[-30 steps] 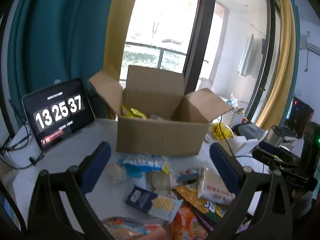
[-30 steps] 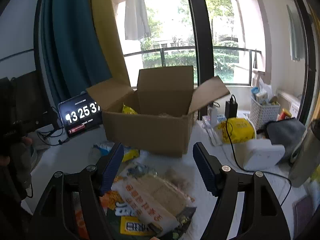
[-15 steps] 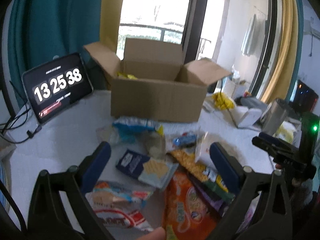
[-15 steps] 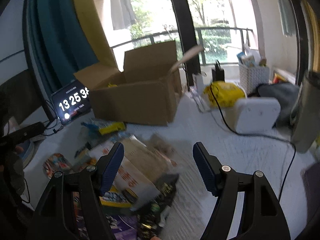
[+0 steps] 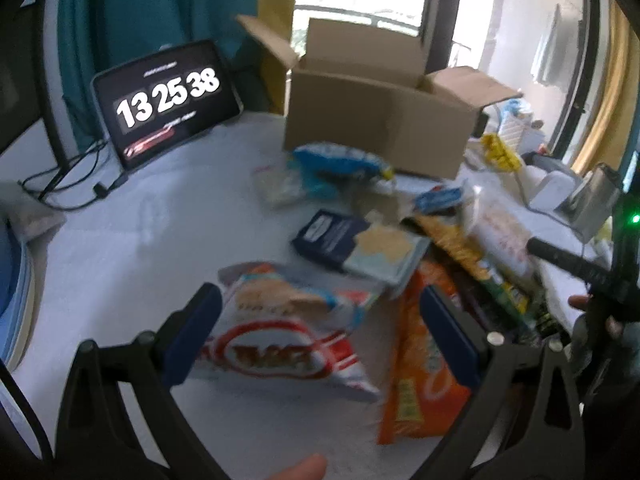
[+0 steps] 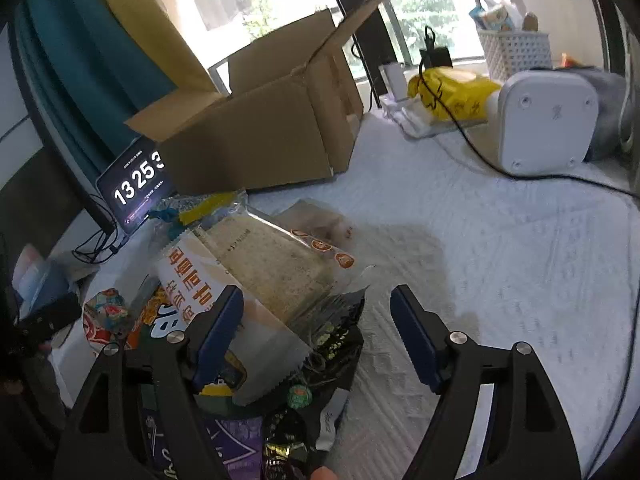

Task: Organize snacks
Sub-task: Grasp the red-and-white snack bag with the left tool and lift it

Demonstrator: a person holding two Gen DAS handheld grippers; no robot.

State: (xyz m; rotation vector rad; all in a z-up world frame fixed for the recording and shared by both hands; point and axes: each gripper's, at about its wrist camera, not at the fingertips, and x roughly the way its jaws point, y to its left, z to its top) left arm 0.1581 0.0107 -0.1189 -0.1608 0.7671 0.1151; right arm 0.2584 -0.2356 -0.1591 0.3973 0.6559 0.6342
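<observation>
An open cardboard box (image 5: pixel 376 120) stands at the back of the white table; it also shows in the right wrist view (image 6: pixel 256 128). A pile of snack packs lies in front of it. My left gripper (image 5: pixel 316 332) is open and empty, low over a red and white snack bag (image 5: pixel 280 344), beside an orange bag (image 5: pixel 420 376) and a dark blue cracker pack (image 5: pixel 344 236). My right gripper (image 6: pixel 316 328) is open and empty, over a clear bread pack (image 6: pixel 256 272) and a dark crinkled bag (image 6: pixel 332 332).
A tablet clock (image 5: pixel 168 100) with cables stands at the back left. A white device (image 6: pixel 548 120), a yellow bag (image 6: pixel 452 92), a black cable (image 6: pixel 520 172) and a white basket (image 6: pixel 516 48) sit on the right. White tablecloth (image 6: pixel 500 260) lies right of the pile.
Both grippers have tilted down and moved closer to the snack pile. The box has shifted up and back in both views. The clock went from 13:25:37 to 13:25:38.
</observation>
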